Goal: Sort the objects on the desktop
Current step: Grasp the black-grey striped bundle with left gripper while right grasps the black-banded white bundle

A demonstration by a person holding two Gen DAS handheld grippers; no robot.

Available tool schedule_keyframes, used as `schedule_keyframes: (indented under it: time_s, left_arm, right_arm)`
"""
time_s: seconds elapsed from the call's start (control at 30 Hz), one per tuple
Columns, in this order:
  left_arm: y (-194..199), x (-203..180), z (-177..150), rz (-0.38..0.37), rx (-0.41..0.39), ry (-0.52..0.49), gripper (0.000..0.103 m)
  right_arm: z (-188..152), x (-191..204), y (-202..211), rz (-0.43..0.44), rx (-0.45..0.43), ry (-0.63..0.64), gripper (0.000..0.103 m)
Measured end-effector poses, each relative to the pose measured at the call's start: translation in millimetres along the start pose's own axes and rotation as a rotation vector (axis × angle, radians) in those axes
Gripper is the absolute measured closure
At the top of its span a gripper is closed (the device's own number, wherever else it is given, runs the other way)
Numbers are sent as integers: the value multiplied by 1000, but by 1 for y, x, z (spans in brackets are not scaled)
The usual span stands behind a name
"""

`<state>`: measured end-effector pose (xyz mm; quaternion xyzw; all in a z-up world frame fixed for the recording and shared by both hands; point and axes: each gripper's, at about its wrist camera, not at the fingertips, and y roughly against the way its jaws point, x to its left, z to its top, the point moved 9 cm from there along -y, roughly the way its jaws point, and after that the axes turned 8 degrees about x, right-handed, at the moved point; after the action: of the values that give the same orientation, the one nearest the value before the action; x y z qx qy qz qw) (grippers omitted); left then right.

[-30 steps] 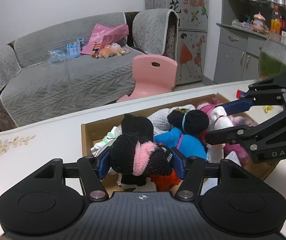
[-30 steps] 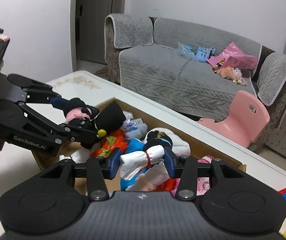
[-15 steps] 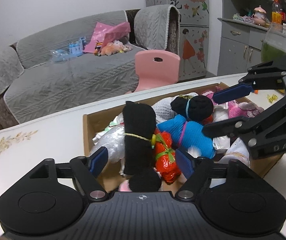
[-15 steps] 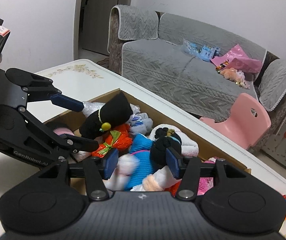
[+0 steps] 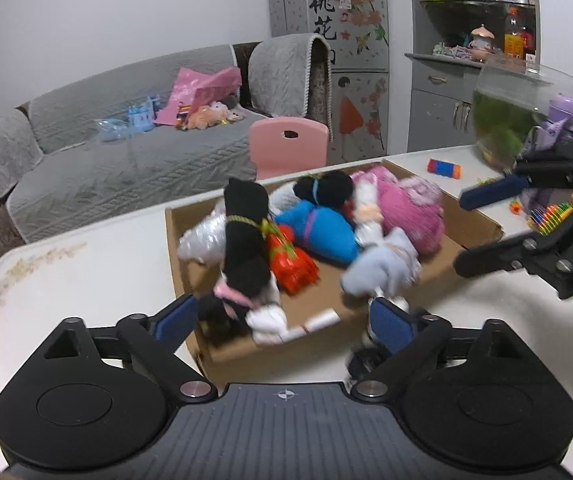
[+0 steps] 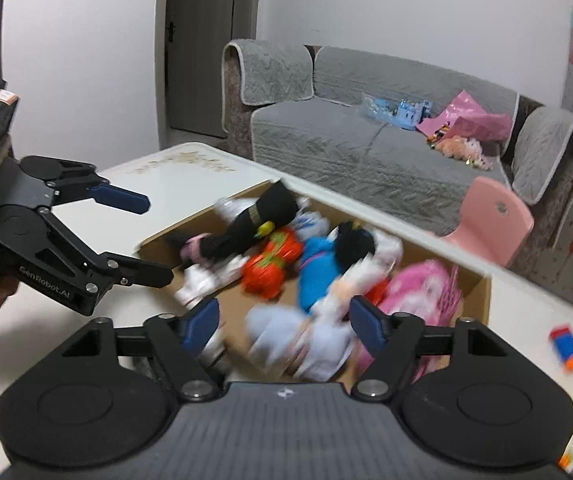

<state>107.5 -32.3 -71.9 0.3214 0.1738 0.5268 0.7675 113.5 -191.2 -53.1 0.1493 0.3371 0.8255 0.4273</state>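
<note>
Sitting on the table [image 5: 86,264], the box [image 5: 426,280] is holding the bundles [image 5: 246,240]; bare tabletop is showing around its edges. Left gripper [image 5: 282,320] and right gripper [image 6: 282,320] are both opening, empty; a second ago each was clamping a bundle.

both wrist views look down from close above the near table edge, sharing the cardboard box [image 5: 474,216] [image 6: 474,300] and far sofa [image 5: 126,172] [image 6: 346,148].
</note>
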Motion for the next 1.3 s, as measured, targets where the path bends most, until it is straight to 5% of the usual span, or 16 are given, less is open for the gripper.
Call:
schedule_keyframes:
  time_s: [0.5, 0.67, 0.83, 1.0, 1.3]
  left_arm:
    - [-25, -65, -28, -64, 51, 12, 1]
    - [-37, -77, -28, -3, 51, 70, 0]
    - [-52, -75, -31, 54, 74, 156, 2]
    - [-60, -69, -37, 47, 101, 215, 19]
    - [-33, -45, -61, 67, 97, 230, 20]
  right_arm:
    - [-42, 0, 26, 52, -64, -198, 31]
    - [-49, -12, 27, 45, -86, -235, 30]
    - [-46, -14, 22, 68, -84, -252, 27]
    - [-41, -17, 26, 81, -110, -280, 25]
    - [-46, -6, 14, 101, -84, -306, 23]
